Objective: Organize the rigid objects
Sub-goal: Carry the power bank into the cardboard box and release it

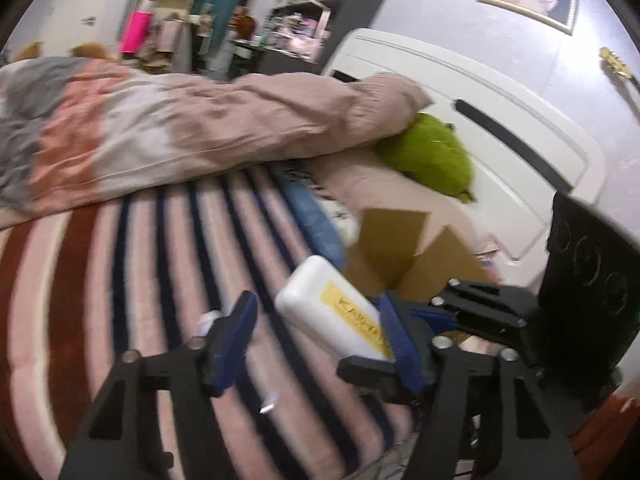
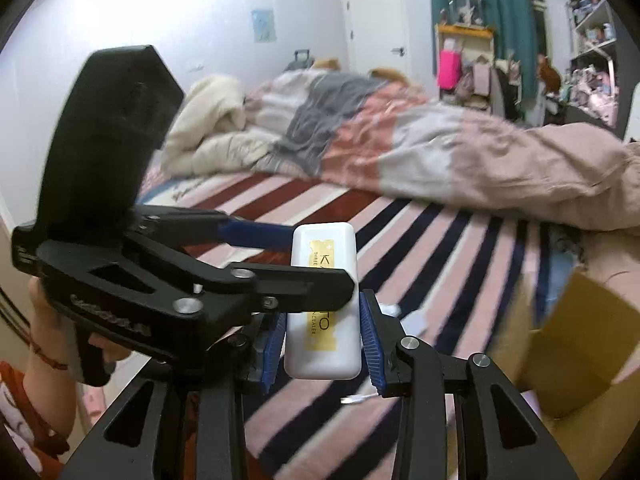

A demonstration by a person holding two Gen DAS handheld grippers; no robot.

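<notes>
hovering above the striped bedspread (image 2: 420, 248), the white box (image 2: 323, 308) sits clamped between the right gripper (image 2: 323, 344) pads. left gripper (image 2: 316, 256) is at its upper end, jaws part open, one finger beside the box, no clear squeeze. cardboard box (image 2: 560, 344) waits open, near to the right; nothing visibly packed yet. rumpled duvet (image 2: 460, 160) and green plush (image 1: 432, 156) lie clear of the route.

My left gripper (image 2: 320, 256) black-framed, silver screws, ribbed blue pads (image 2: 256, 236), my right gripper (image 2: 322, 340) alike, red string bracelet (image 2: 48, 356), orange-red sleeve (image 2: 24, 408)
</notes>
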